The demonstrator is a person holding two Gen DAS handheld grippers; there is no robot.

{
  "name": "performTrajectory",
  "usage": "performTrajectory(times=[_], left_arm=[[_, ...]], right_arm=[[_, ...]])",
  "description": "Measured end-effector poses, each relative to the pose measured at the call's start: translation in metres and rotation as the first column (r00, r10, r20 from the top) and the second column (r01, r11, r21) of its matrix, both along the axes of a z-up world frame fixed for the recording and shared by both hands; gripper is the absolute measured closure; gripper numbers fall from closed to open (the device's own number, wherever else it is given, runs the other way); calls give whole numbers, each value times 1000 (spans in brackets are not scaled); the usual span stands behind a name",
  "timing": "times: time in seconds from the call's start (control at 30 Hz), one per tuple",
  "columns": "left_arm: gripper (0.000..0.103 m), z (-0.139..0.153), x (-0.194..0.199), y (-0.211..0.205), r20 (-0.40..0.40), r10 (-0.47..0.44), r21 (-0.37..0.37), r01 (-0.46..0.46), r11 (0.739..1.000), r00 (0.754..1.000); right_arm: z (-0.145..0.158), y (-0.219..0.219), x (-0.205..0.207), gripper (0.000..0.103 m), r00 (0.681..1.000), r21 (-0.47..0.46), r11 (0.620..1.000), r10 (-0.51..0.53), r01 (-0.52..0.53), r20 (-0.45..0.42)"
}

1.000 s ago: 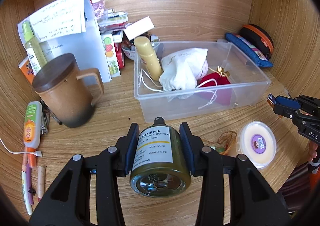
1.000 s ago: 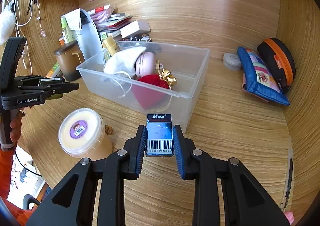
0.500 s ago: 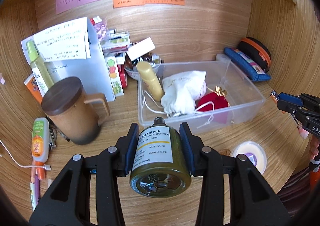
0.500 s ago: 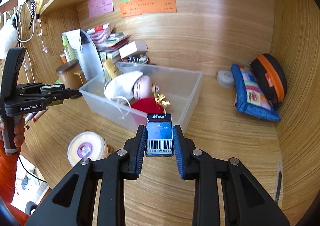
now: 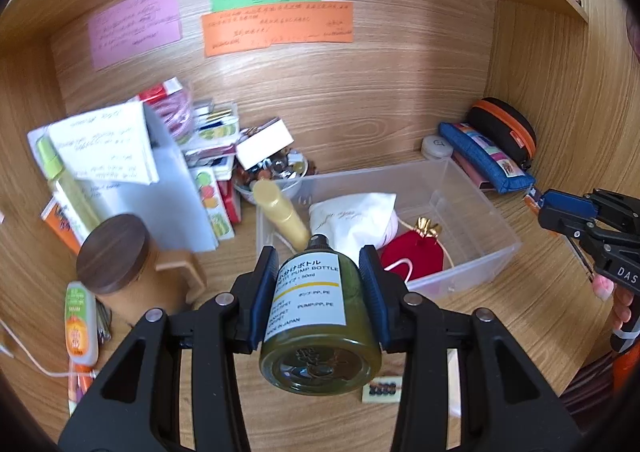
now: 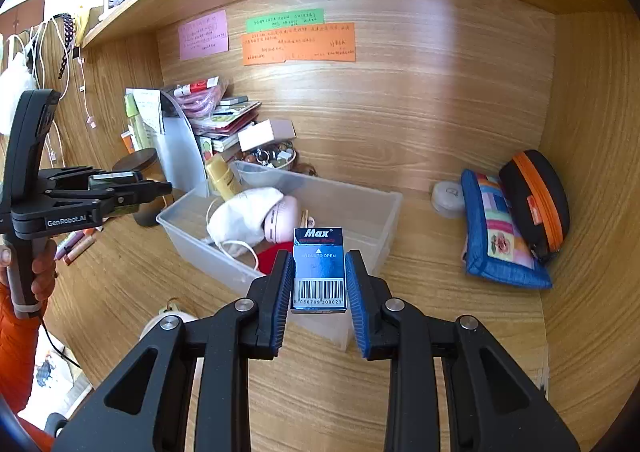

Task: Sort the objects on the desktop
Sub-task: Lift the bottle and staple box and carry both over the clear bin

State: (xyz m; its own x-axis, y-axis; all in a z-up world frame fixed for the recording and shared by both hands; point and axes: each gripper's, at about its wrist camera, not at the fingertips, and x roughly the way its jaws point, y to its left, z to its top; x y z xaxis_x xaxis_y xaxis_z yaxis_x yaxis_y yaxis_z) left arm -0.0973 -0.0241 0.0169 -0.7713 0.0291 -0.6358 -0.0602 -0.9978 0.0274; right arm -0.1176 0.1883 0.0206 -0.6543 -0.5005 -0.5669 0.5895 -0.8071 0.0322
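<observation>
Desk alcove, mid-sort: we see the left gripper point(image 5: 319, 276) clamped on a green pump bottle point(image 5: 316, 316), pads pressed to both its sides, base toward the lens, held in the air in front of the clear plastic bin point(image 5: 472, 276). The right gripper point(image 6: 319, 284) is closed on a small blue "Max" box point(image 6: 319, 270), barcode end nearest the camera, also off the desk, just in front of the bin's near corner. Inside the bin: a white drawstring pouch point(image 5: 352, 219), a red pouch point(image 5: 416, 258) w/ gold tie & a yellow tube point(image 5: 280, 211) leaning on the left wall. Left of the bin stands a brown lidded mug point(image 5: 120, 264); at right, against the side wall, a blue pencil case point(image 6: 496, 236) & a black-orange case point(image 6: 534, 199). Pink, green & orange notes point(image 5: 276, 29) are stuck on the back panel.
</observation>
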Motion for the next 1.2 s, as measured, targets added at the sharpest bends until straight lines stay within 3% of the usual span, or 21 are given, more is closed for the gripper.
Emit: performTrajectory(times=[0.5, 1.2], left_arm=[[62, 7, -36, 14, 0, -56, 1, 56, 998, 998], [62, -36, -73, -4, 105, -61, 33, 58, 998, 993]], right_arm=[[-4, -14, -30, 78, 1000, -20, 1000, 15, -15, 24], [-49, -55, -76, 78, 988, 20, 998, 62, -65, 140]])
